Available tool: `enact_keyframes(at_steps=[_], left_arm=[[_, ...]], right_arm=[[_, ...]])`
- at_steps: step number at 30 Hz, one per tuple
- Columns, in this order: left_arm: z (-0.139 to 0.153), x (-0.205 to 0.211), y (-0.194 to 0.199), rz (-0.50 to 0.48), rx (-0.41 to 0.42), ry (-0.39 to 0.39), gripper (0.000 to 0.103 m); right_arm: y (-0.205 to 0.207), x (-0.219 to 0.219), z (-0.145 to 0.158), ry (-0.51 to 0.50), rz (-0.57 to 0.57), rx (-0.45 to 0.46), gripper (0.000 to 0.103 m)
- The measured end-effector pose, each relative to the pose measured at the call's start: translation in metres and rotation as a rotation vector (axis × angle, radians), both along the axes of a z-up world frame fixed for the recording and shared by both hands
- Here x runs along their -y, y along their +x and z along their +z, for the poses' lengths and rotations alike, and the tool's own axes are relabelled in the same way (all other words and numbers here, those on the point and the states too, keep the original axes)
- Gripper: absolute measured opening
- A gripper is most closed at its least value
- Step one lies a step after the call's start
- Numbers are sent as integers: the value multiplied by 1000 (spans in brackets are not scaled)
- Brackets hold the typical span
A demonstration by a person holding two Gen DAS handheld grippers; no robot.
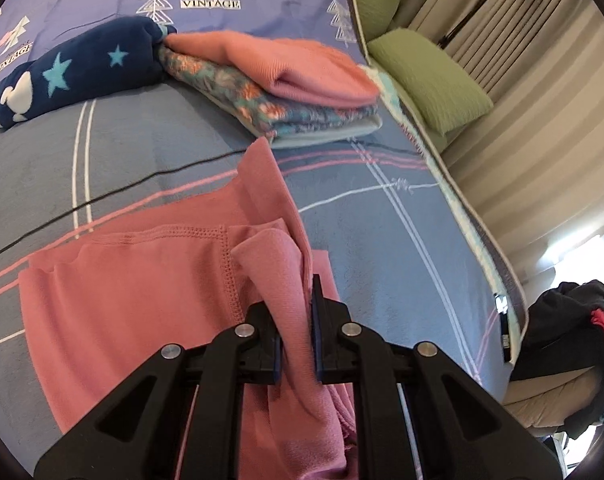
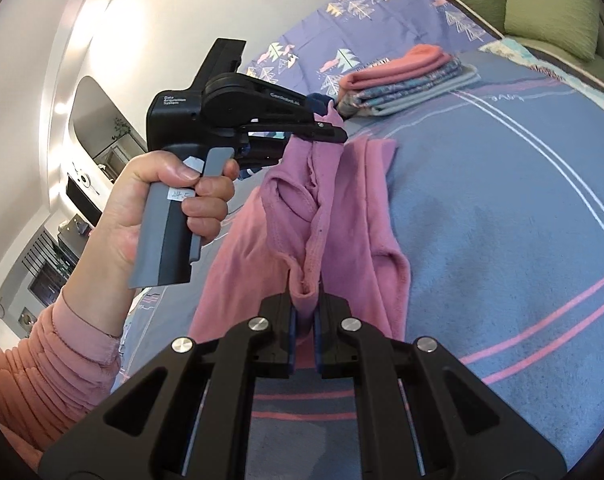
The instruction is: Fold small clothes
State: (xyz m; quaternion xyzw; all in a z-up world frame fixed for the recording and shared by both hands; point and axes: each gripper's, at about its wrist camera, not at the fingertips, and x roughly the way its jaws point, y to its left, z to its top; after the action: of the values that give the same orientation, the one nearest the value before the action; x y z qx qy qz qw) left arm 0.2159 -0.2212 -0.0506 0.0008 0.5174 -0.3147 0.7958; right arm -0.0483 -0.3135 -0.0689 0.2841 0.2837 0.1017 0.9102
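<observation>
The pink garment (image 1: 142,288) is gripped by both tools at once. The left hand-held gripper (image 1: 298,308) is clenched on a bunched fold of it, the cloth rising between the pads and spilling down past them toward the camera. The right hand-held gripper (image 2: 305,312) is likewise clenched on a gathered hem edge. In the right wrist view the left hand-held gripper (image 2: 334,134), held by a hand (image 2: 170,208), pinches the far end of the same edge, so the held edge runs straight ahead from the right tool to the left one.

From the left tool, the body of the garment lies to the left and below, partly spread on the bed (image 1: 382,216), its long axis running left to right across that view, with one strip reaching ahead toward the folded stack (image 1: 286,84). From the right tool, it hangs ahead and sags onto the blanket to both sides of the fingers.

The coming fold is judged to turn on this: the free cloth lies left of the left tool, and that tool is nearer the stack.
</observation>
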Motion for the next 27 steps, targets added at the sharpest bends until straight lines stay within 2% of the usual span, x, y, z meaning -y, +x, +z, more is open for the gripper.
enact_keyframes(at_steps=[3, 5, 7, 11, 16, 18, 21, 27], left_arm=[[-7, 8, 1, -1, -8, 18, 15], [-9, 12, 1, -7, -11, 10, 26], [-7, 13, 0, -9, -5, 5, 47], [0, 19, -10, -47, 38, 13, 49], [12, 12, -27, -93, 100, -5, 61], [17, 7, -32, -109, 128, 4, 62], [24, -5, -38, -98, 167, 19, 62], [33, -57, -69, -67, 234, -11, 62]], right_arm=[[1, 4, -3, 16, -11, -18, 6], [1, 6, -6, 34, -12, -34, 6], [0, 8, -9, 48, -17, -53, 11], [-4, 17, -16, 77, -51, -95, 14], [-12, 29, -23, 103, -71, -116, 15], [-15, 28, -22, 86, -76, -118, 19], [-20, 27, -17, 48, -88, -110, 19], [-26, 21, -1, -39, -77, -70, 19]])
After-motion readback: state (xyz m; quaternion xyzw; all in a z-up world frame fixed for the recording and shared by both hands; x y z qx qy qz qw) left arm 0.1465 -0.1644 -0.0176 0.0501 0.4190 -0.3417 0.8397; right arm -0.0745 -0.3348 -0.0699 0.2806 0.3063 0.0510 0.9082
